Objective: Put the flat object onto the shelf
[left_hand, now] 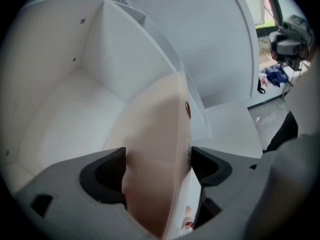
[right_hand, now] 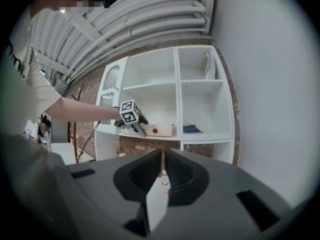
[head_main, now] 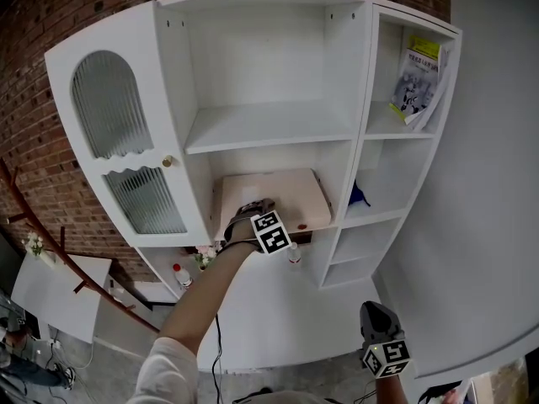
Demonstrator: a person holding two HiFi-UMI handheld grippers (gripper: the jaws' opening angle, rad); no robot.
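Presently, item one: a flat beige box [head_main: 274, 194] lying level on the floor of the lower middle compartment [head_main: 269, 156] of a white shelf unit [head_main: 269, 129]; it fills most of that compartment's width and carries a small red dot [right_hand: 155, 130] on its near edge. Item two: the left gripper [left_hand: 157, 169], at the box's front edge, marker cube [head_main: 271, 232] uppermost; its fingers [left_hand: 102, 176] stand wide with the box's near end between them, and the box rests on the shelf. Item three: the right gripper [right_hand: 163, 166], low and well apart from the unit, pointing towards it; its fingers are drawn close together, only a thin slit between them, in which a pale sliver shows that cannot be identified. Item four: the person's left forearm [head_main: 202, 305], bare, with a white sleeve [head_main: 168, 369]. Fittings of the unit: a ribbed-glass door [head_main: 109, 108] with a gold knob [head_main: 168, 162] at left; a booklet [head_main: 418, 78] leaning in the upper right compartment; a blue item [head_main: 358, 196] in the compartment beside the box. Below: two red-capped bottles [head_main: 178, 273] and a small bunch of flowers [head_main: 205, 255]. Behind: a brick wall [head_main: 34, 141].
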